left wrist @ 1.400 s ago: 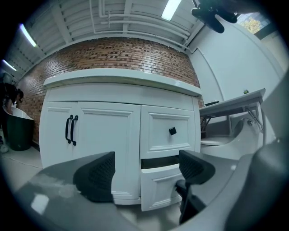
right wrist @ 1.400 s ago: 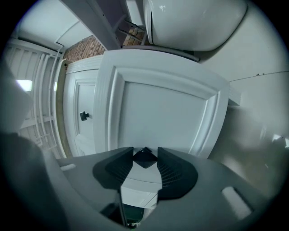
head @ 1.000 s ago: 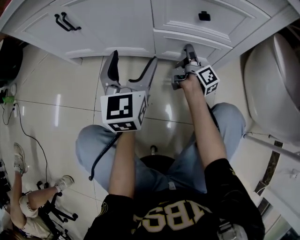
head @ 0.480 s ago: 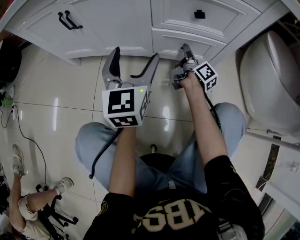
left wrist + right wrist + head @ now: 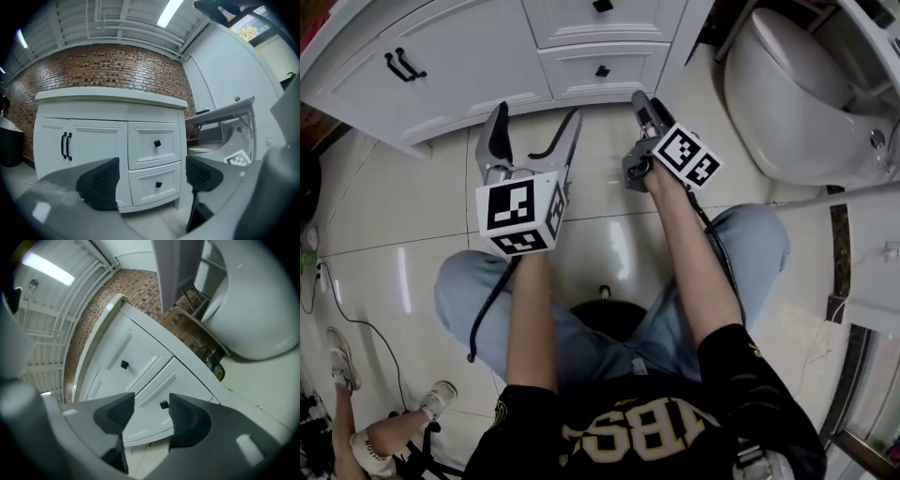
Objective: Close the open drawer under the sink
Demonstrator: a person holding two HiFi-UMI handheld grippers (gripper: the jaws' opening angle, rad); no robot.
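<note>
The white vanity's lower drawer sits flush with the upper drawer; each has a small black knob. My right gripper hovers over the floor tiles just short of the lower drawer, apart from it. Its jaws are opening, with nothing between them; the right gripper view shows the lower drawer's knob beyond the gap at my right gripper. My left gripper is held wide open and empty to the left, facing the cabinet. In the left gripper view, the lower drawer shows behind my left gripper.
A white toilet stands close on the right. Double cabinet doors with black handles are on the left. My knees in jeans are below the grippers. Another person's feet and a cable lie at the lower left.
Both grippers have drawn back from the cabinet. The right gripper left the lower drawer front, rolled and rose, and its jaws parted. The head view now takes in more of the toilet.
</note>
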